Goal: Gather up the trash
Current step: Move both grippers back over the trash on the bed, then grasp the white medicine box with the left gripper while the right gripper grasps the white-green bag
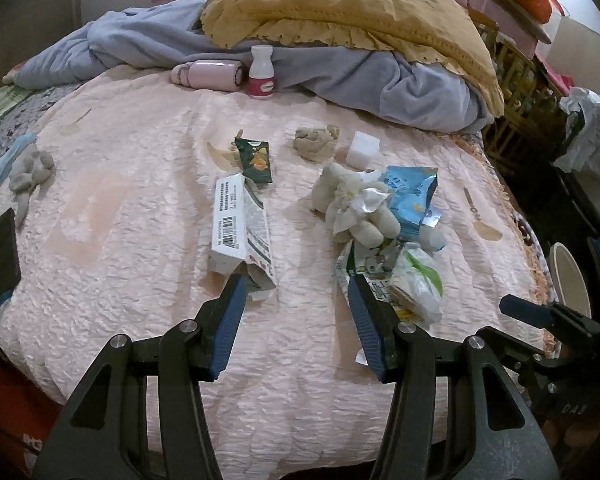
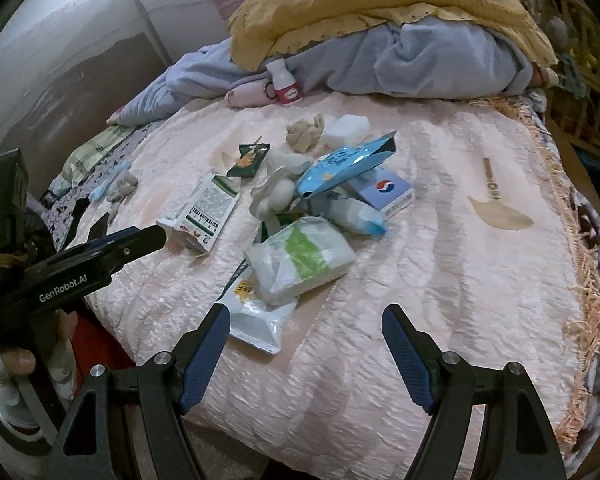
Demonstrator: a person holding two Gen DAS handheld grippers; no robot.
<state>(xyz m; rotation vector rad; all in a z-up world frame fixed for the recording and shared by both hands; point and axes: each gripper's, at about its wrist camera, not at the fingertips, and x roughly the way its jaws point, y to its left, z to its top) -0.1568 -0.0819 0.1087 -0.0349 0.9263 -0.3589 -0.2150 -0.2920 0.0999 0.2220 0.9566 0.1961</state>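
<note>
Left gripper (image 1: 296, 284) and right gripper (image 2: 306, 312) side by side, fingers apart, angled downward.

A flattened white carton (image 1: 240, 226) with a barcode label is laid lengthwise on the pink bedspread, its torn end nearest the camera. Just beyond it a small dark green snack wrapper (image 1: 255, 159) is seen. To the right, a heap is formed by a blue foil pouch (image 2: 342, 166), a white-and-green plastic pack (image 2: 304, 258), crumpled tissue (image 1: 356, 208), a blue-and-white Pepsi box (image 2: 386, 194) and a flat white sachet (image 2: 258, 320). A beige wad (image 1: 316, 142) is set apart behind the heap.
</note>
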